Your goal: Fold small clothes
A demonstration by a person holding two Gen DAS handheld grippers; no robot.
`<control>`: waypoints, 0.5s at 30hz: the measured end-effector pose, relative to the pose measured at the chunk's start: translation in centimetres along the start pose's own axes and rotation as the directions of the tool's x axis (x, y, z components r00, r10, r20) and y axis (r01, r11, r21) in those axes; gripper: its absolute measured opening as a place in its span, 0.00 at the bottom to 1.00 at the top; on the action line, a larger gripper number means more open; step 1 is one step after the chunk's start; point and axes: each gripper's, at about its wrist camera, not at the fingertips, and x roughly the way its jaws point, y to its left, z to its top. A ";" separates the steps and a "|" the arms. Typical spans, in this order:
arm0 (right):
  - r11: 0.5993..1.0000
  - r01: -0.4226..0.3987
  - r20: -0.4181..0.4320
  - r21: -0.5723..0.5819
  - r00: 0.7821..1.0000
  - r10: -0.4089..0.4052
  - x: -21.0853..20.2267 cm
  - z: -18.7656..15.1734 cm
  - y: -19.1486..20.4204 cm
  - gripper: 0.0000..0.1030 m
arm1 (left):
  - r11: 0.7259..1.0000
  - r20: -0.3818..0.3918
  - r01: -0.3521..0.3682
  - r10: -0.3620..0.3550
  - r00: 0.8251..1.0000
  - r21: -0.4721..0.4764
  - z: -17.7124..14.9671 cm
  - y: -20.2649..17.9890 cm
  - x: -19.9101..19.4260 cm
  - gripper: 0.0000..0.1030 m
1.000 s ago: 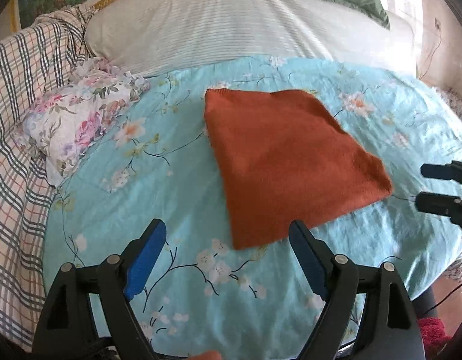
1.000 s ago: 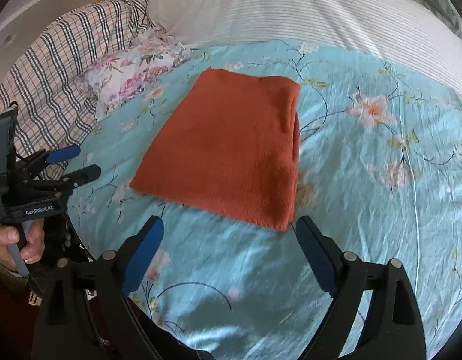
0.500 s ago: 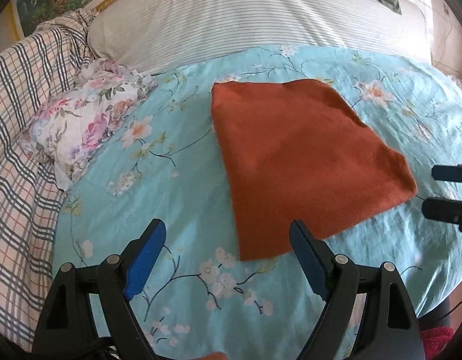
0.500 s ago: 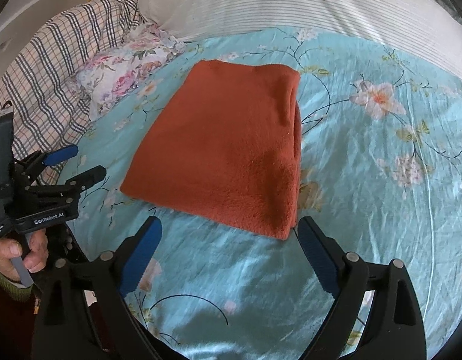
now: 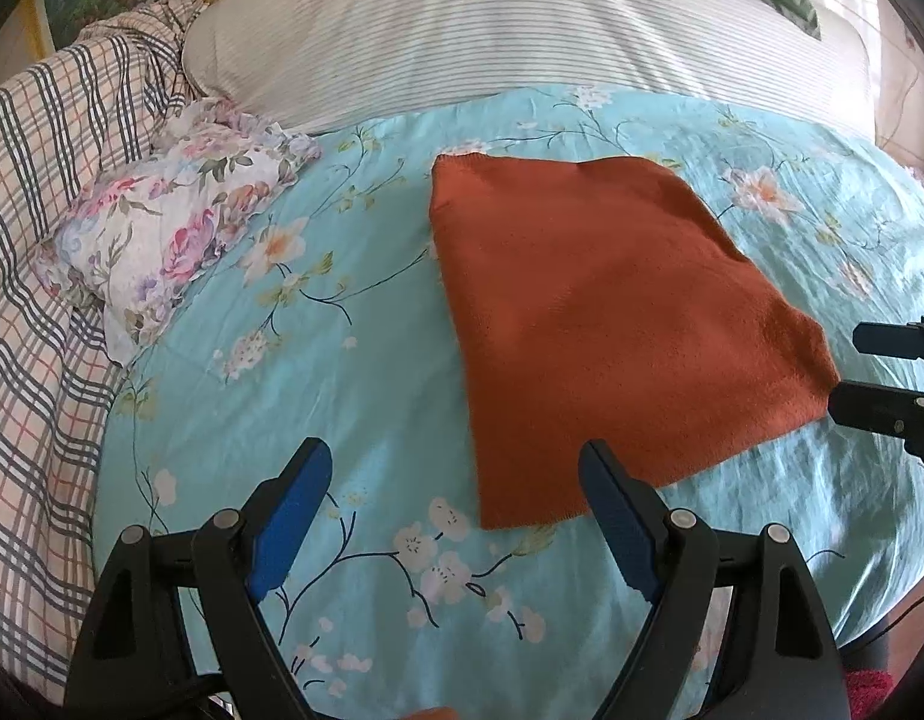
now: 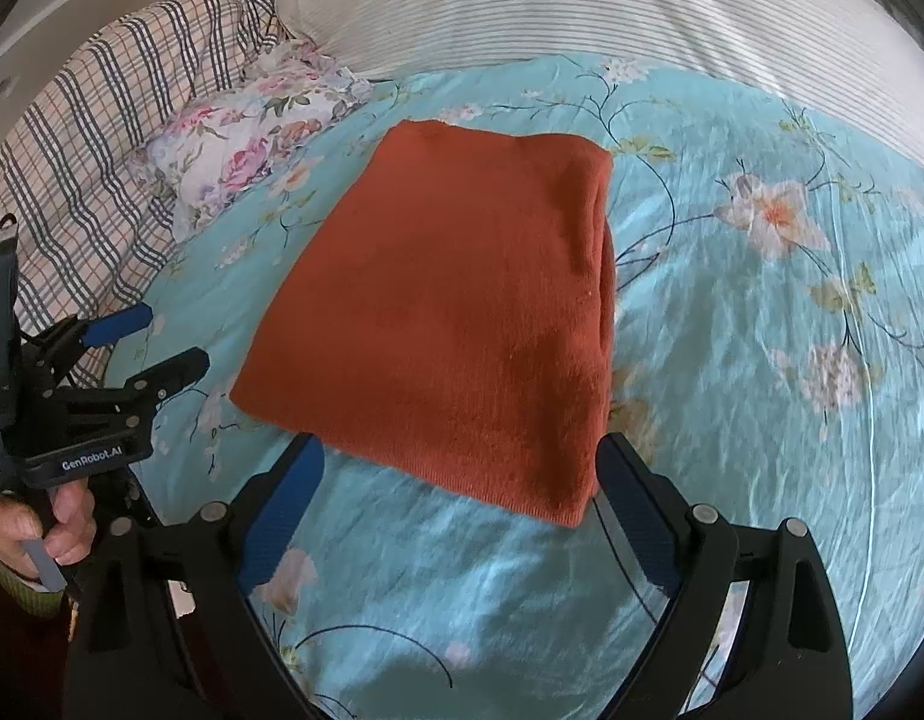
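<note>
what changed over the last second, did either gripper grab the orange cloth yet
No grab yet. Both grippers have eased in toward the near edge of the folded orange cloth, which now fills more of each view. The right gripper frames the cloth's near right corner; the left gripper is at its near left corner. Both sets of jaws stayed wide open and empty. The cloth itself lies as before on the floral sheet, and the floral pillow is unmoved.

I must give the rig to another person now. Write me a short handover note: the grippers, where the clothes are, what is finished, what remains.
Left gripper: open, holds nothing, near the left near corner of the rust-orange knitted garment.
Right gripper: open, empty, jaws on either side of the garment's near edge, not pressing it.
Garment: lies flat as a folded rectangle on the turquoise floral bedsheet; doubled fold along its right side.
Done: at least one fold.
Left: probably one more fold; nothing is gripped yet.
</note>
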 end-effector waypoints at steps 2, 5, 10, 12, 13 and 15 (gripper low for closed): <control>1.000 -0.001 0.002 -0.004 1.000 0.001 0.0 0.2 0.0 0.90 | 1.000 0.000 0.003 -0.003 1.000 -0.002 0.0 0.0 0.0 0.82; 1.000 -0.004 0.005 -0.013 1.000 0.004 0.0 0.6 0.1 0.90 | 1.000 0.001 0.004 -0.004 1.000 -0.002 0.1 0.0 0.0 0.82; 1.000 0.001 0.002 -0.017 1.000 -0.001 0.2 0.8 0.2 0.90 | 1.000 0.001 0.004 -0.004 1.000 -0.002 0.3 0.1 0.1 0.82; 1.000 0.002 0.002 -0.017 1.000 -0.002 0.2 0.9 0.1 0.90 | 1.000 0.001 0.004 -0.004 1.000 -0.002 0.4 0.2 0.1 0.82; 1.000 0.002 0.001 -0.017 1.000 -0.002 0.2 0.9 0.1 0.90 | 1.000 0.001 0.004 -0.004 1.000 -0.003 0.4 0.3 0.1 0.82; 1.000 0.005 0.000 -0.016 1.000 -0.005 0.3 1.0 0.0 0.90 | 1.000 0.000 0.005 -0.005 1.000 -0.004 0.5 0.3 0.1 0.82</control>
